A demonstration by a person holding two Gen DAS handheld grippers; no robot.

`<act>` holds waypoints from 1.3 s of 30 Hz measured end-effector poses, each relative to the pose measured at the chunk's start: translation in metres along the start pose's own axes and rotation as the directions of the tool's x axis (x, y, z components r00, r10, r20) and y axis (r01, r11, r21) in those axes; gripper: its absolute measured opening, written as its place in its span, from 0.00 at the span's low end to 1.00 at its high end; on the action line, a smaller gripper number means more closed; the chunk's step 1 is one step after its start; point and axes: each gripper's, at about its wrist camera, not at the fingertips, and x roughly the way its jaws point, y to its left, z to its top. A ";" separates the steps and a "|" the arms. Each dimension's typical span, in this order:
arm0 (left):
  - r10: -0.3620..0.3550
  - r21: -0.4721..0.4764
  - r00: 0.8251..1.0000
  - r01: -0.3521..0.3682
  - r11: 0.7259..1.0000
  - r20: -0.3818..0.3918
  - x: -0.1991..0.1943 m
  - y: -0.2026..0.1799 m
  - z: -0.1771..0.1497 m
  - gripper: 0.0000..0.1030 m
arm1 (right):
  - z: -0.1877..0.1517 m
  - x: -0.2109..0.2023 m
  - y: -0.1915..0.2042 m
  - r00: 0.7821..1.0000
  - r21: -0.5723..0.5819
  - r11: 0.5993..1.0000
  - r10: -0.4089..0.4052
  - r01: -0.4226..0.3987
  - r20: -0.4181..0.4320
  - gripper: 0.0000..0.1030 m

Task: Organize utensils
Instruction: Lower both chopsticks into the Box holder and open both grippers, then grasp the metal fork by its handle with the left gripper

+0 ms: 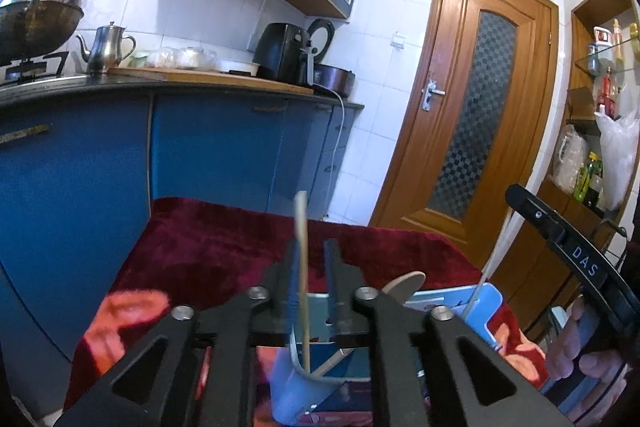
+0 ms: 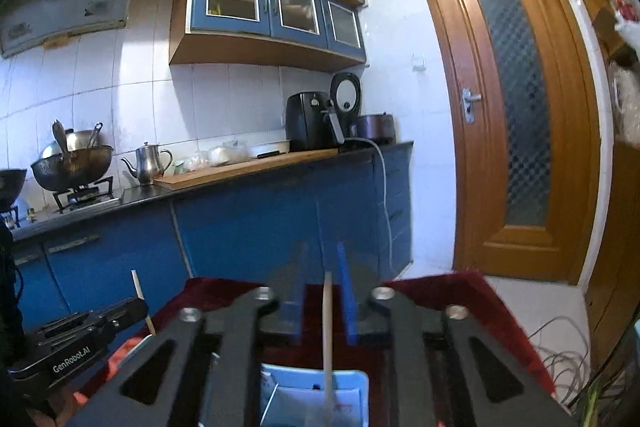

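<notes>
In the left wrist view a wooden chopstick (image 1: 301,247) stands almost upright between the fingers of my left gripper (image 1: 314,251). It lies close to the left pad with a gap to the right pad, and its lower end sits in a blue utensil holder (image 1: 288,391). The left gripper is open. In the right wrist view a second chopstick (image 2: 328,323) stands between the blue pads of my right gripper (image 2: 320,267), which is also open, and it drops into the same blue holder (image 2: 354,387). A wooden spoon (image 1: 404,285) pokes out behind the holder.
The holder rests on a table covered with a dark red cloth (image 1: 208,247). Blue kitchen cabinets (image 2: 260,227) and a worktop with a kettle (image 2: 148,159) and wok (image 2: 72,163) lie beyond. A wooden door (image 2: 516,115) is at the right. A hand (image 1: 580,355) holds the right gripper's handle.
</notes>
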 end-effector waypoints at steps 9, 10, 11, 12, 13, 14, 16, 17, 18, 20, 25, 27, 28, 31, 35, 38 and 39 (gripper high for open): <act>-0.009 0.010 1.000 0.010 1.000 -0.023 -0.026 -0.004 0.003 0.30 | 0.003 -0.029 -0.015 1.000 0.078 0.997 0.021 -0.020 -0.008 0.31; -0.011 0.009 1.000 0.011 1.000 -0.027 -0.029 -0.004 0.004 0.32 | 0.004 -0.034 -0.016 1.000 0.085 0.996 0.024 -0.023 -0.011 0.32; -0.013 0.008 0.999 0.013 1.000 -0.031 -0.032 -0.004 0.004 0.32 | 0.005 -0.038 -0.017 1.000 0.089 0.996 0.025 -0.024 -0.013 0.32; -0.013 0.007 0.999 0.014 1.000 -0.035 -0.037 -0.004 0.003 0.33 | 0.005 -0.045 -0.018 1.000 0.092 0.995 0.027 -0.025 -0.015 0.32; -0.013 0.008 0.999 0.013 1.000 -0.039 -0.040 -0.004 0.003 0.33 | 0.006 -0.050 -0.018 0.999 0.094 0.995 0.028 -0.026 -0.019 0.32; -0.010 0.010 0.999 0.011 1.000 -0.046 -0.045 -0.005 0.002 0.33 | 0.006 -0.054 -0.018 0.999 0.095 0.995 0.029 -0.027 -0.023 0.32; -0.003 0.016 0.998 0.004 1.000 -0.059 -0.051 -0.004 0.000 0.33 | 0.006 -0.064 -0.019 0.999 0.103 0.994 0.035 -0.031 -0.033 0.32; 0.002 0.018 0.998 -0.001 1.000 -0.065 -0.055 -0.005 -0.001 0.33 | 0.005 -0.068 -0.020 0.998 0.108 0.994 0.039 -0.035 -0.041 0.32; 0.006 0.019 0.997 -0.004 1.000 -0.073 -0.059 -0.004 -0.002 0.33 | 0.004 -0.073 -0.020 0.998 0.113 0.993 0.042 -0.037 -0.048 0.32; 0.010 0.021 0.996 -0.008 1.000 -0.087 -0.066 -0.003 -0.004 0.33 | 0.002 -0.083 -0.020 0.997 0.121 0.992 0.049 -0.041 -0.066 0.33; 0.030 0.022 0.989 -0.027 0.999 -0.145 -0.079 -0.001 -0.017 0.33 | -0.008 -0.102 -0.018 0.991 0.127 0.991 0.052 -0.036 -0.122 0.33; 0.031 0.015 0.984 -0.029 0.999 -0.173 -0.082 0.000 -0.022 0.33 | -0.013 -0.108 -0.018 0.988 0.129 0.991 0.056 -0.037 -0.147 0.33; 0.030 0.011 0.982 -0.028 1.000 -0.186 -0.084 0.001 -0.025 0.33 | -0.016 -0.110 -0.017 0.985 0.127 0.991 0.055 -0.035 -0.161 0.33; 0.031 0.014 0.976 -0.029 0.999 -0.215 -0.088 0.002 -0.033 0.33 | -0.024 -0.115 -0.016 0.978 0.120 0.992 0.052 -0.028 -0.203 0.33; 0.037 0.025 0.966 -0.032 0.999 -0.255 -0.092 0.002 -0.047 0.33 | -0.040 -0.121 -0.017 0.964 0.120 0.993 0.052 -0.021 -0.262 0.33; 0.037 0.024 0.955 -0.031 0.999 -0.293 -0.092 0.003 -0.055 0.33 | -0.053 -0.124 -0.018 0.953 0.131 0.991 0.054 -0.015 -0.300 0.33; 0.037 0.022 0.950 -0.032 0.999 -0.309 -0.091 0.003 -0.059 0.33 | -0.056 -0.125 -0.019 0.950 0.136 0.991 0.054 -0.012 -0.309 0.33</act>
